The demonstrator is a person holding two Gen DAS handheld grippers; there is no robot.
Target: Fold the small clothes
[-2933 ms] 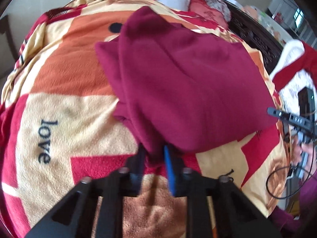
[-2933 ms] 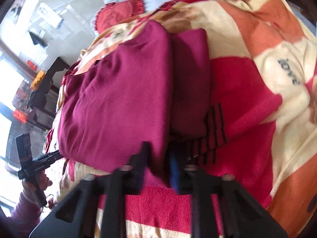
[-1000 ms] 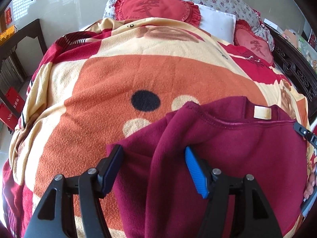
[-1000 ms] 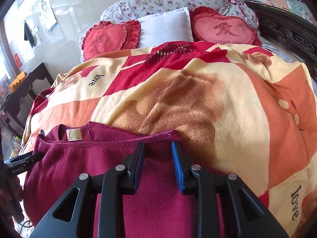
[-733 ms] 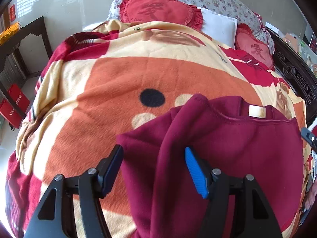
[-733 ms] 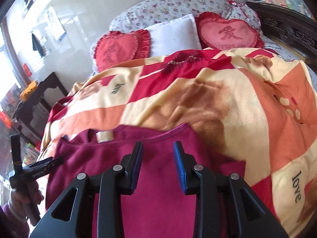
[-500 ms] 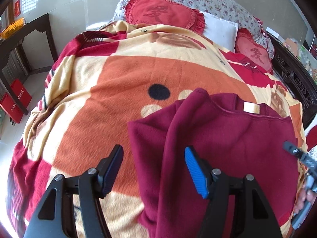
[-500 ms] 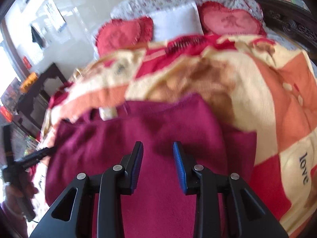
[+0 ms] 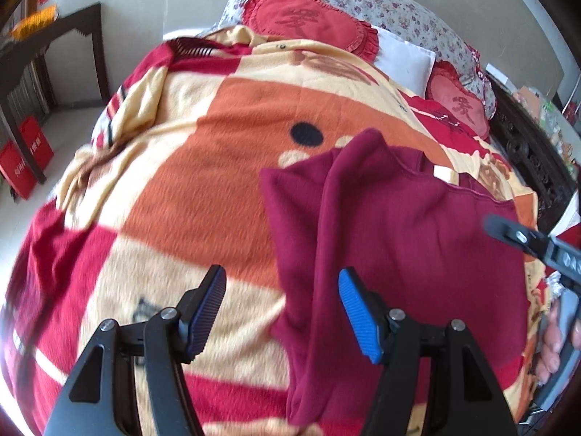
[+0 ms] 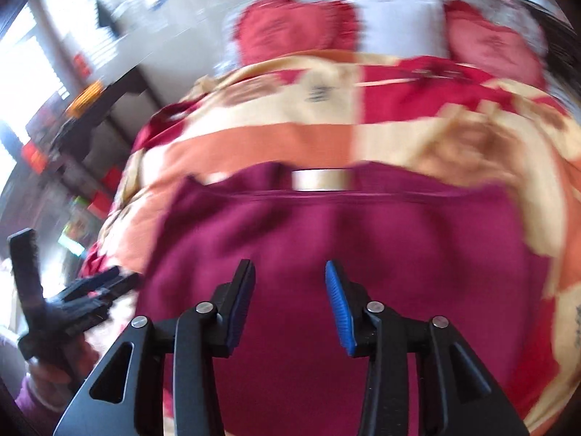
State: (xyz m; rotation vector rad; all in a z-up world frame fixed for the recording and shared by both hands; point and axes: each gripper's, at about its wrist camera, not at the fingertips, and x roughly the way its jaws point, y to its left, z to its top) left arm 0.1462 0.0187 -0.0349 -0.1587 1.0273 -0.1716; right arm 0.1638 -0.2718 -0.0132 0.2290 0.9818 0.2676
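A dark red sweater [image 9: 406, 239] lies folded on the bed, collar and pale label toward the pillows; it also fills the right wrist view [image 10: 326, 254]. My left gripper [image 9: 281, 309] is open and empty, held above the sweater's left folded edge. My right gripper [image 10: 287, 301] is open and empty above the sweater's middle. The right gripper shows at the right edge of the left wrist view [image 9: 537, 243], and the left gripper at the left of the right wrist view [image 10: 72, 305]. The right wrist view is blurred.
The bed is covered by an orange, cream and red blanket [image 9: 203, 167]. Red heart cushions [image 9: 308, 21] and a white pillow [image 9: 403, 58] lie at the head. A dark side table [image 9: 54, 54] stands left of the bed, a carved dark bed frame [image 9: 523, 145] on the right.
Both grippers let go of the sweater and opened. Both have since pulled back and up from it, and the right jaws opened wider in the last half second.
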